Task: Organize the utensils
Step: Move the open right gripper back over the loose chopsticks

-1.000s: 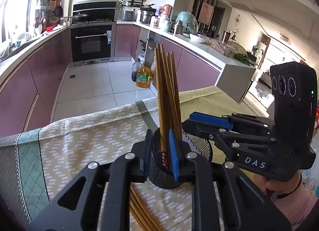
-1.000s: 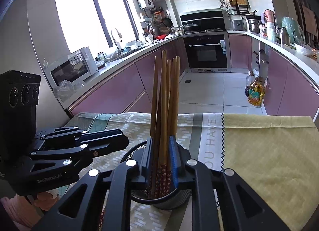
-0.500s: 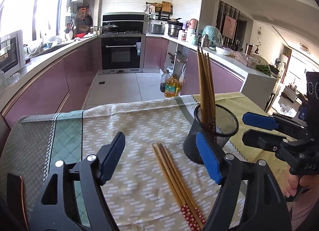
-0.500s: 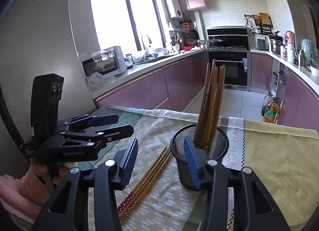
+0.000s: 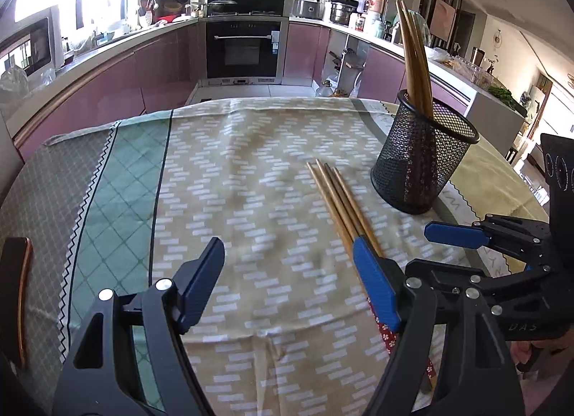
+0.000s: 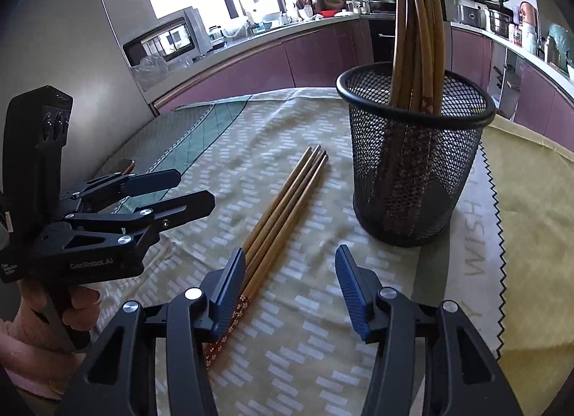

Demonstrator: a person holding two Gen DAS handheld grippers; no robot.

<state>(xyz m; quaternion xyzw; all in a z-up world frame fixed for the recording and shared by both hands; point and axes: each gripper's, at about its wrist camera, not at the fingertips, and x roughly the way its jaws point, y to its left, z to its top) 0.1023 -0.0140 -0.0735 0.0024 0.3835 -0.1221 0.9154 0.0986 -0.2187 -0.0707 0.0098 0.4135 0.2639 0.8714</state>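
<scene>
Tablecloth | chopsticks partly hidden | left tool, right tool wide, empty

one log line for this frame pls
left gripper: open, empty | right gripper: open, empty | loose chopsticks: flat on tablecloth | mesh holder: upright, chopsticks inside

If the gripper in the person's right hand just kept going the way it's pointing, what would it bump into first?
Probably the tablecloth. The right gripper, jaws open and empty, tilts down at bare cloth between the loose chopsticks on its left and the mesh holder ahead to the right. Depth is hard to judge.
</scene>
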